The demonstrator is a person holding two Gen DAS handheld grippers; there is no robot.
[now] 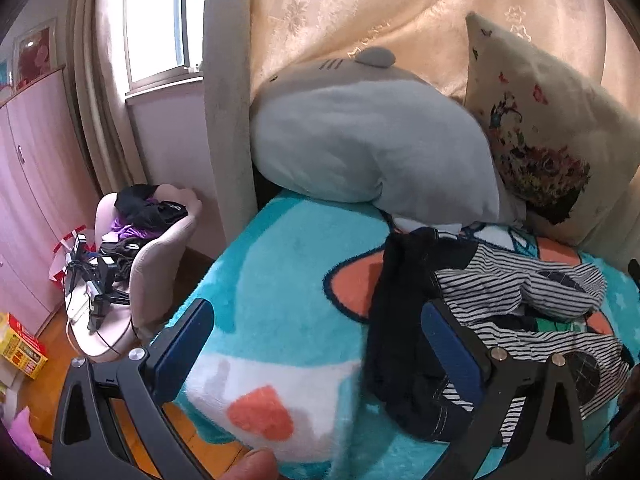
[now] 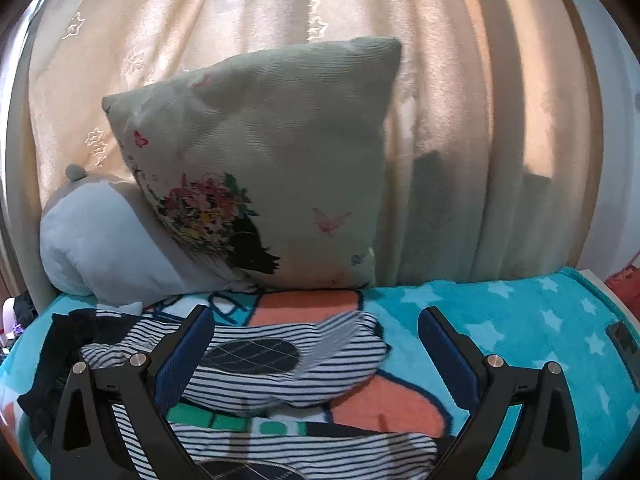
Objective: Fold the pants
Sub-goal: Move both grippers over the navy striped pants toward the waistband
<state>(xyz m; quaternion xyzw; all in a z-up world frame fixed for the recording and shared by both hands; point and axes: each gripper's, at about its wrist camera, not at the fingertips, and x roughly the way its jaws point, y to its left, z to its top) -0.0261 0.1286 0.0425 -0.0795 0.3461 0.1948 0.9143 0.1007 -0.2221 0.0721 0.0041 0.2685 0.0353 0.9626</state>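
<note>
Black-and-white striped pants (image 2: pixel 280 364) with dark quilted knee patches lie crumpled on a turquoise cartoon blanket (image 2: pixel 520 320). They also show at the right of the left wrist view (image 1: pixel 520 292). A dark garment (image 1: pixel 404 312) lies bunched beside them on the left. My left gripper (image 1: pixel 316 320) is open and empty above the blanket, its right finger over the dark garment. My right gripper (image 2: pixel 316 328) is open and empty just above the striped pants, its left finger over one leg.
A grey-blue plush toy (image 1: pixel 360 136) and a floral cushion (image 2: pixel 260 168) lean against cream curtains at the back. A pink chair (image 1: pixel 132 264) piled with clothes and cables stands off the bed's left edge, near a wardrobe (image 1: pixel 28 184).
</note>
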